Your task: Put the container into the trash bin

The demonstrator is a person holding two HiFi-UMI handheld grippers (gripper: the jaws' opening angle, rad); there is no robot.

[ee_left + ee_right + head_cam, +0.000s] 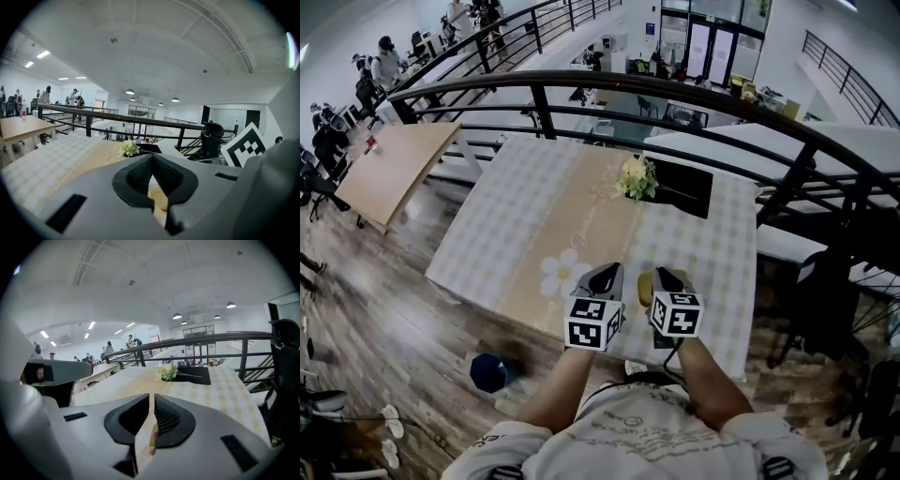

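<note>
As the head view looks down, a yellow container [645, 286] lies on the bench [516, 216] between the left gripper [605, 274] and right gripper [667, 275]. The blue trash bin [490, 372] stands on the floor, behind-left of the left fingers [609, 277]. In the left gripper view, the fingers [138, 176] meet at the tips with nothing in them. In the right gripper view, the fingers [168, 416] are opening from a narrow slit, and the container [152, 439] shows through it, ungripped.

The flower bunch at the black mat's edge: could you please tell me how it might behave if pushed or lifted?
The flower bunch looks small and leafy, so it is probably light and soft; a push would likely just slide it. Its thin stems lie flat across the black mat, so they would probably droop if lifted by one end.
</note>
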